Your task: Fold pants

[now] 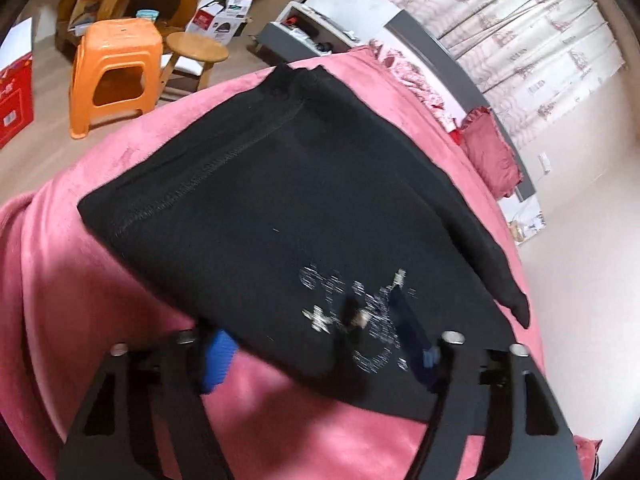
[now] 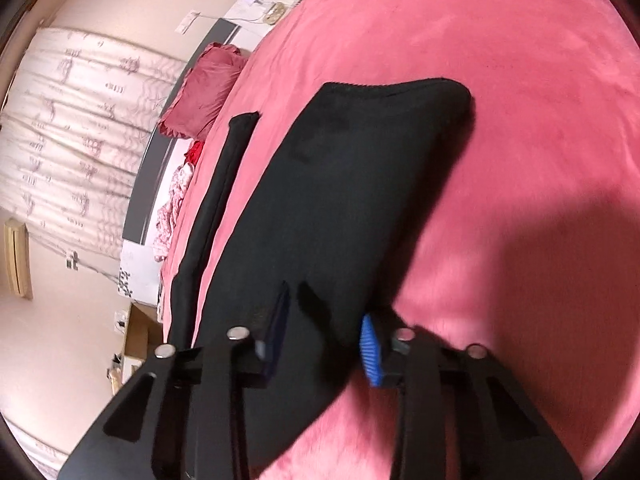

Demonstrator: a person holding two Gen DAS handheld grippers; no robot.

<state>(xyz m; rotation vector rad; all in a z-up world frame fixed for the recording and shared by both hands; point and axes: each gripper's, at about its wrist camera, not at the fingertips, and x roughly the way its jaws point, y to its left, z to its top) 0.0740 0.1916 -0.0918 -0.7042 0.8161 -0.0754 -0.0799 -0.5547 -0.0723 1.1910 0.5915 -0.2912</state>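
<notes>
Lying lengthwise on bedspread [image 2: 520, 60]; pants [image 2: 340, 184] run away from camera

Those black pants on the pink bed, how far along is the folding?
Partly done, it seems: the black pants already lie as a flat layered slab on the pink bedspread. In hand: each tool, left tool and right tool, straddles a near edge of the cloth, apparently for another fold. Left: that fold, and one narrow strip lying apart beside the slab.
</notes>
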